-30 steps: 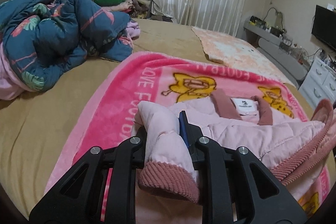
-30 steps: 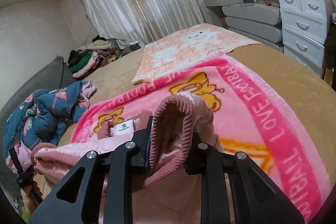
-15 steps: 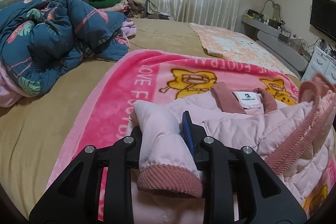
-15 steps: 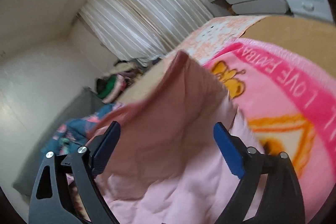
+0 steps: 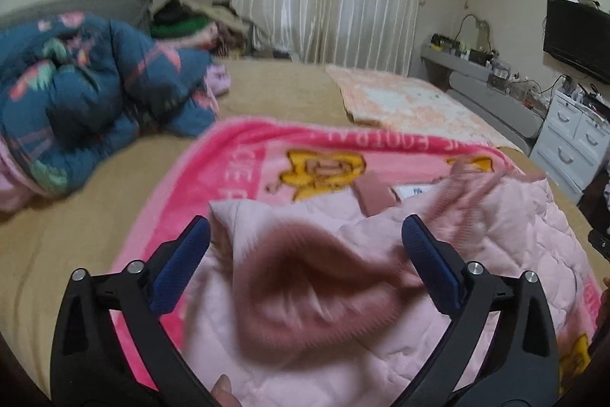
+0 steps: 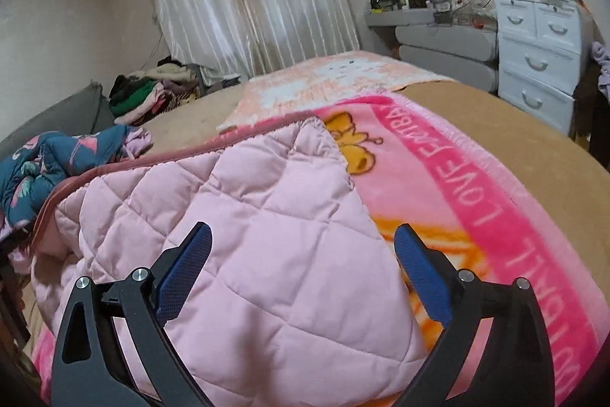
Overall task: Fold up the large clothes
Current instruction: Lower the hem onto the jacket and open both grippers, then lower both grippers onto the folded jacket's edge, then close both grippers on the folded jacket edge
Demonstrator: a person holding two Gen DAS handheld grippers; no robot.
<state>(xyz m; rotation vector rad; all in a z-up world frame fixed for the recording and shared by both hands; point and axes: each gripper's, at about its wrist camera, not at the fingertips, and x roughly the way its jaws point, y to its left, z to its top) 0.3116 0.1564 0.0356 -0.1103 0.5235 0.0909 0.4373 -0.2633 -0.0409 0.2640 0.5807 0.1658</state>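
On the bed (image 6: 476,109), over the bright pink blanket (image 6: 457,185), the quilted pink jacket (image 6: 267,235) lies half folded, and both sleeves look to have just been let go; the sleeve-folding step seems to be wrapping up. In the left wrist view the left hand-held gripper (image 5: 305,246) is springing apart, jaws opening wide, and the ribbed sleeve cuff (image 5: 301,277) sits blurred in the gap between them, touching neither blue pad as far as the blur lets me judge. Over in the right wrist view the right hand-held gripper (image 6: 303,250) is also opening, jaws spread, with a quilted panel of the jacket lying flat beneath and between them, pinched by nothing. From the left gripper, the jacket's collar and white label (image 5: 413,191) sit at about one o'clock, just beyond the cuff; from the right gripper the jacket runs from six o'clock up to eleven o'clock, its ribbed hem edge (image 6: 114,170) at ten o'clock, and bare blanket lies at three o'clock. Next call, as I read it: both grippers need fresh holds low on the garment, likely the hem end, to bring the bottom up toward the collar; the padding is puffy, so the folded sleeves may slide or spring back open during that lift.
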